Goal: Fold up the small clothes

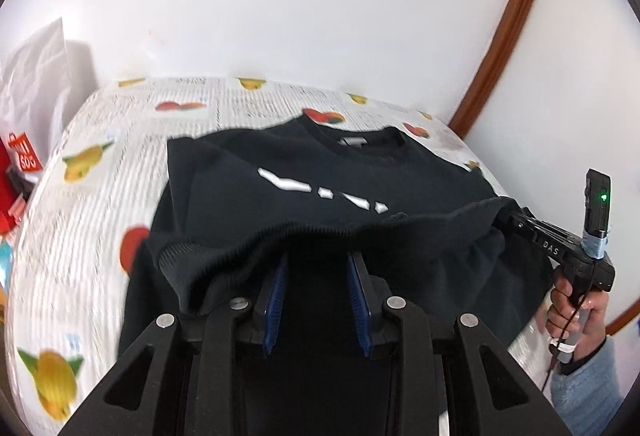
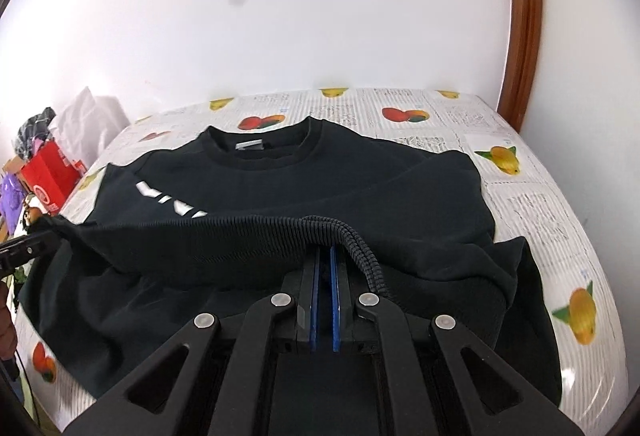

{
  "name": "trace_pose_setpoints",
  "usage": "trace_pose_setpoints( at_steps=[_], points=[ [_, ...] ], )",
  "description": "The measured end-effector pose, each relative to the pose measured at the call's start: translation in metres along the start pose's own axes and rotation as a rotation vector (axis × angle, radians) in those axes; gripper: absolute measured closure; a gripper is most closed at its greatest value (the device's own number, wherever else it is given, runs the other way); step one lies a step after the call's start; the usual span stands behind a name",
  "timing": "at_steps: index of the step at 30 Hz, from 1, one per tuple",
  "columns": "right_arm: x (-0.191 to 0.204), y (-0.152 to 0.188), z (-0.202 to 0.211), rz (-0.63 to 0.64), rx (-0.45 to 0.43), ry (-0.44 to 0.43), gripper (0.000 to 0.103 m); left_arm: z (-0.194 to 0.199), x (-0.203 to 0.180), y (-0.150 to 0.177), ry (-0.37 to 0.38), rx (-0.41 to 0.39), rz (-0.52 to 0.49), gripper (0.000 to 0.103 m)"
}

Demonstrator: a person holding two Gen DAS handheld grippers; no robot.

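A black sweatshirt point(image 1: 248, 163) point(image 2: 380, 175) with a white print point(image 1: 320, 189) lies face up on the fruit-patterned table cover point(image 1: 80, 203) point(image 2: 540, 179), collar point(image 2: 260, 151) at the far side. Its ribbed bottom hem point(image 1: 360, 228) point(image 2: 248, 232) is lifted off the table and stretched between both grippers. My left gripper point(image 1: 318, 260) point(image 2: 46, 230) is shut on the hem's left end, and the cloth drapes over its fingertips. My right gripper point(image 2: 325, 250) point(image 1: 506, 213) is shut on the hem's right end, its blue pads nearly together.
A white wall stands right behind the table, with a brown wooden frame point(image 1: 508, 35) point(image 2: 524, 15) at the right. A red bag point(image 1: 20, 159) point(image 2: 48, 175) and a white bag point(image 1: 36, 75) sit off the table's left side. A person's hand point(image 1: 576, 308) holds the right gripper.
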State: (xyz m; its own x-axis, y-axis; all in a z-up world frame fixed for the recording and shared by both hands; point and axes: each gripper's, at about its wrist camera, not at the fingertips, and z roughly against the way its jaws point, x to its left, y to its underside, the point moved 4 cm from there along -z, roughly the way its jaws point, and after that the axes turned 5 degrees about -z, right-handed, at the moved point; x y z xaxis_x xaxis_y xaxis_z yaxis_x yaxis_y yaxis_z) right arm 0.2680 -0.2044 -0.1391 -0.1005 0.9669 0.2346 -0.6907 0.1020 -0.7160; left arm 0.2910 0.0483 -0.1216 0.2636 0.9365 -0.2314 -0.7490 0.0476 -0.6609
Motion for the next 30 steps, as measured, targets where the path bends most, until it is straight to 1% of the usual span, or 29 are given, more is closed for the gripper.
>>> trace_pose_setpoints(
  at_steps=[1, 5, 7, 9, 11, 13, 15, 16, 17, 20, 23, 26, 30],
  points=[
    [-0.002, -0.003, -0.006, 0.000, 0.007, 0.011, 0.101, -0.006, 0.003, -0.005, -0.007, 0.005, 0.002, 0.075],
    [-0.002, -0.019, -0.025, 0.009, 0.028, 0.037, 0.101, -0.022, 0.015, -0.018, -0.033, 0.033, 0.031, 0.075],
    [0.000, -0.026, -0.022, 0.023, 0.008, 0.044, 0.101, -0.026, 0.020, -0.023, -0.038, 0.039, 0.043, 0.075],
    [0.000, -0.036, -0.012, 0.044, -0.036, 0.059, 0.096, -0.025, 0.022, -0.024, -0.038, 0.031, 0.045, 0.075],
    [-0.003, -0.046, 0.003, 0.057, -0.094, 0.095, 0.084, -0.020, 0.024, -0.025, -0.041, 0.021, 0.040, 0.075],
    [-0.009, -0.055, 0.017, 0.056, -0.127, 0.111, 0.075, -0.014, 0.027, -0.024, -0.052, 0.015, 0.041, 0.073],
    [-0.023, -0.060, 0.034, 0.045, -0.152, 0.118, 0.067, -0.007, 0.032, -0.019, -0.058, 0.015, 0.040, 0.066],
    [-0.028, -0.061, 0.039, 0.044, -0.155, 0.122, 0.060, -0.003, 0.035, -0.016, -0.068, 0.016, 0.034, 0.064],
    [-0.035, -0.059, 0.046, 0.045, -0.157, 0.128, 0.055, -0.002, 0.038, -0.015, -0.077, 0.018, 0.027, 0.062],
    [-0.052, -0.050, 0.061, 0.061, -0.149, 0.133, 0.049, 0.001, 0.046, -0.010, -0.108, 0.026, 0.012, 0.058],
    [-0.063, -0.035, 0.069, 0.072, -0.131, 0.106, 0.042, 0.000, 0.058, -0.006, -0.123, 0.046, 0.023, 0.057],
    [-0.068, -0.021, 0.064, 0.081, -0.088, 0.060, 0.039, -0.006, 0.065, -0.007, -0.121, 0.067, 0.032, 0.055],
    [-0.068, -0.007, 0.043, 0.131, -0.033, 0.062, 0.039, -0.017, 0.069, -0.014, -0.116, 0.091, 0.024, 0.052]
  ],
)
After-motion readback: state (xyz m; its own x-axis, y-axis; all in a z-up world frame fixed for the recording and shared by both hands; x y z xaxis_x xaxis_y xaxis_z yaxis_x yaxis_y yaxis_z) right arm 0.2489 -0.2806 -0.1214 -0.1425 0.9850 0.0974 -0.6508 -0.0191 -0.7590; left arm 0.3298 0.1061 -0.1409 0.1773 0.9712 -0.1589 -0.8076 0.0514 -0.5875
